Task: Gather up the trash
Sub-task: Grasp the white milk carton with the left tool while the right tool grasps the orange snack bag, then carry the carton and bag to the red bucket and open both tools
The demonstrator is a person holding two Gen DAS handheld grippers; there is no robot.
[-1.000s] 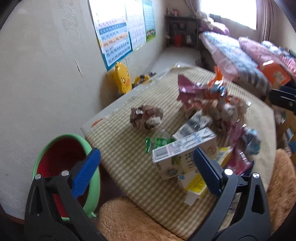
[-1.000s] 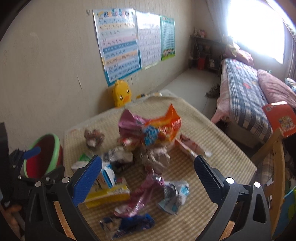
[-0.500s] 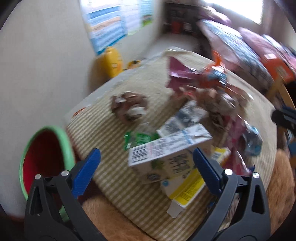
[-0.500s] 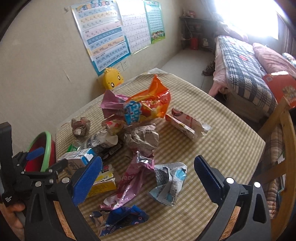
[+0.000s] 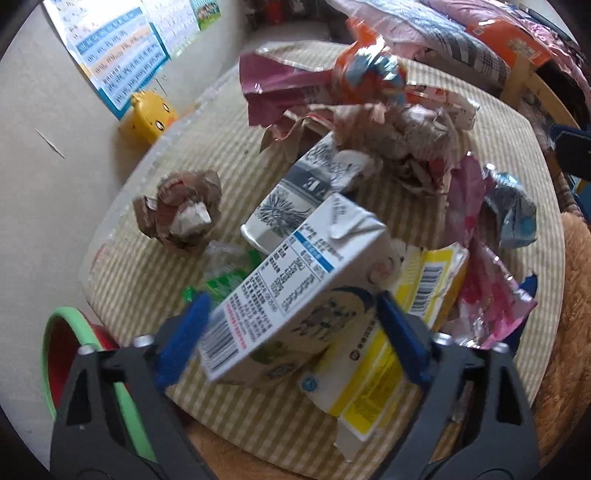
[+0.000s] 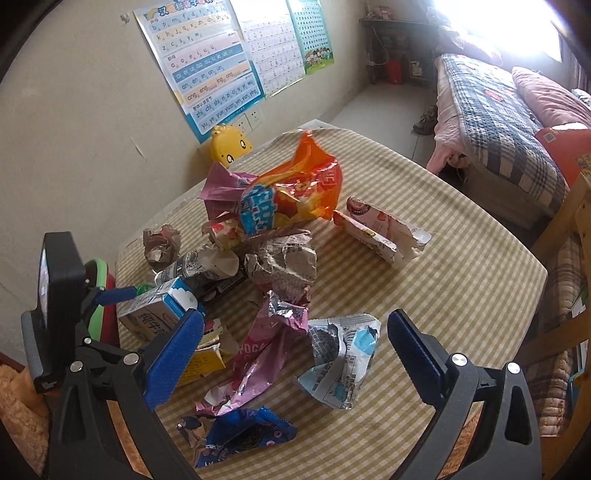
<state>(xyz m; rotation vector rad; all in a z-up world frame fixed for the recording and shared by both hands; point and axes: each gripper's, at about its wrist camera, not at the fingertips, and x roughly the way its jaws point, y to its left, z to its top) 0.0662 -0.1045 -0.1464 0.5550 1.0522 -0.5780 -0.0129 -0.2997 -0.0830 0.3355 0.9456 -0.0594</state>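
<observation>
The left gripper (image 5: 291,332) is closing around a white milk carton (image 5: 295,280) that lies tilted on the checked table (image 5: 155,273), resting partly on a yellow box (image 5: 373,384); the carton sits between the two blue pads, but whether they press on it yet cannot be told. The right gripper (image 6: 291,354) hangs with its fingers spread wide and holds nothing, above a pink wrapper (image 6: 266,350) and a crumpled silver-blue wrapper (image 6: 343,362). A green-rimmed red bin (image 5: 62,354) stands just beside the table's edge, near the carton.

Beige wall (image 6: 92,110) with posters (image 6: 207,74), bed (image 6: 491,122), bright window (image 6: 498,22).
</observation>
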